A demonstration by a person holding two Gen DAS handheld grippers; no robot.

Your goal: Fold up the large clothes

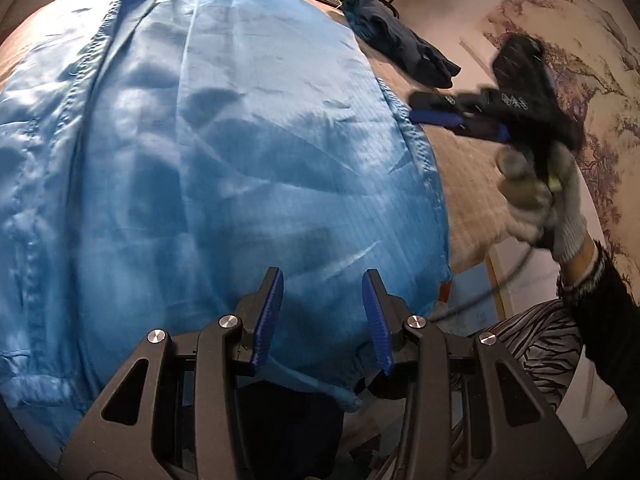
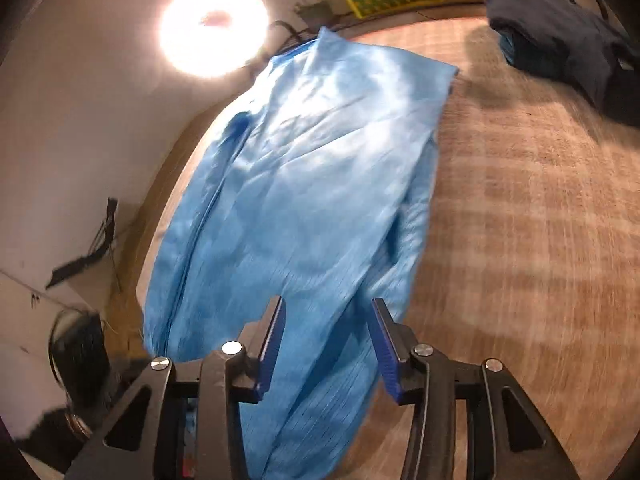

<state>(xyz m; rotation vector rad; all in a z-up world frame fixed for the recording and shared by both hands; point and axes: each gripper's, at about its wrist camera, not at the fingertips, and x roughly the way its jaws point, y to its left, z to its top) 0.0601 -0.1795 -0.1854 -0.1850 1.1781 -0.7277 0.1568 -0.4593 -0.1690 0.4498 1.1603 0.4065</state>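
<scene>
A large light-blue garment lies spread on the brown woven surface; it also shows in the right wrist view. My left gripper is open and empty, hovering over the garment's near hem. My right gripper is open, its fingers straddling a fold of the blue cloth below it; whether it touches the cloth I cannot tell. In the left wrist view the right gripper appears blurred at the garment's right edge, held by a gloved hand.
A dark navy folded garment lies at the far right of the surface, also in the right wrist view. A bright lamp glares beyond the surface's far edge. A painted wall stands to the right.
</scene>
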